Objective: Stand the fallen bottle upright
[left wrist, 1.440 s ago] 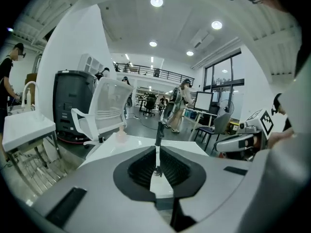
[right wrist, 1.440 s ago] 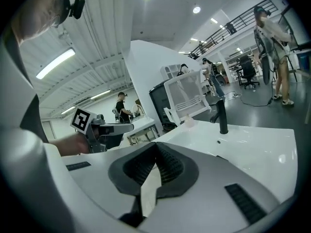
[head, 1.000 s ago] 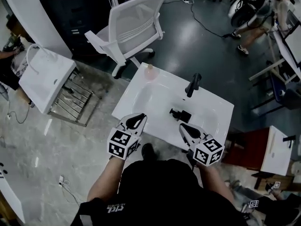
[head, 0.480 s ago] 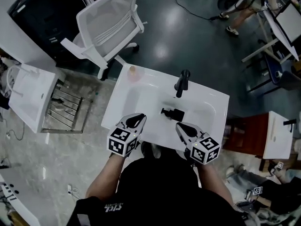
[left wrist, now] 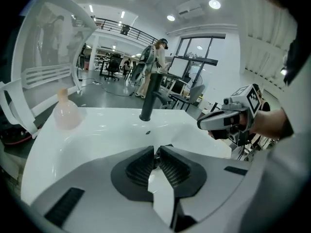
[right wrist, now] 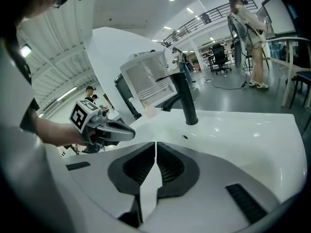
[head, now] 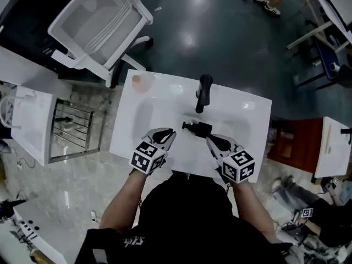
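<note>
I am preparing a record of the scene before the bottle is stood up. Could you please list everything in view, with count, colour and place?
sink: 1, white, centre, in front of the person
faucet: 1, black, upright at the sink's far edge
bottle: 1, black, lying on its side in the basin, between the two grippers' tips
small bottle: 1, pale pink, upright on the sink's far left corner
chair: 1, white mesh, beyond the sink, at the left
second basin: 1, white, on the floor at far left
wire rack: 1, metal, between the two basins
cabinet: 1, red-brown, right of the sink
left gripper: 1, jaws shut, empty, at the near rim
right gripper: 1, jaws shut, empty, at the near rim
</note>
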Motion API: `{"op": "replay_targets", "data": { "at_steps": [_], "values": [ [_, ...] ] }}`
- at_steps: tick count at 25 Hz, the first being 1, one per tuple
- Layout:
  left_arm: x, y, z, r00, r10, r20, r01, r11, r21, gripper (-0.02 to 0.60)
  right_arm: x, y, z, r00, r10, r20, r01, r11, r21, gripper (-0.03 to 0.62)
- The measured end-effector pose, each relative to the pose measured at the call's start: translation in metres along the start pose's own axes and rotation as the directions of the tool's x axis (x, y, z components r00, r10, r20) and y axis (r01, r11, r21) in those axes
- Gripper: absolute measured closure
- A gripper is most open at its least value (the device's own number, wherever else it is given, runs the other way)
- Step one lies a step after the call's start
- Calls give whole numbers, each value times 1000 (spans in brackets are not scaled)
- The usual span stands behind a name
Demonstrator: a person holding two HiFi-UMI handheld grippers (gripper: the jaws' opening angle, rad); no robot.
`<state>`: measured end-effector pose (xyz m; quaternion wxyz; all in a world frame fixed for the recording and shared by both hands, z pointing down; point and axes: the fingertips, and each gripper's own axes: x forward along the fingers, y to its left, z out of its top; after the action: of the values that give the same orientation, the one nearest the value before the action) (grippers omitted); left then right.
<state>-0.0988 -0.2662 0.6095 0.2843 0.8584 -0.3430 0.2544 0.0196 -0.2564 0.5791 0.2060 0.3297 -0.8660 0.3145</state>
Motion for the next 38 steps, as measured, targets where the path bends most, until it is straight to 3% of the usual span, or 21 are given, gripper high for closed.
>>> {"op": "replay_targets", "data": {
  "at_steps": [5,13,21,29,34,38],
  "values": [
    [40,8,-9,997,-24,-72,26,1000,19,457,15,-26,-15,998,-19,-59,19,1000,2,529],
    [98,29,-36,980,-40,-197,57,995,84,411,31,-49,-27,995,-30,-100,31,999,9,500],
    [143,26,-65,950,-143,-279,192,969,156,340,38,-61,-47,991,-21,-131,27,999,40,500],
    [172,33,-87,931,-146,-335,222,955,198,345,46,-66,-57,991,-7,-135,16,998,63,502],
    [179,40,-94,929,-100,-357,198,948,250,380,42,-61,-53,992,-8,-129,17,998,67,502],
    [173,34,-100,918,-137,-373,234,945,229,410,32,-53,-51,993,-20,-119,30,996,80,502]
  ]
}}
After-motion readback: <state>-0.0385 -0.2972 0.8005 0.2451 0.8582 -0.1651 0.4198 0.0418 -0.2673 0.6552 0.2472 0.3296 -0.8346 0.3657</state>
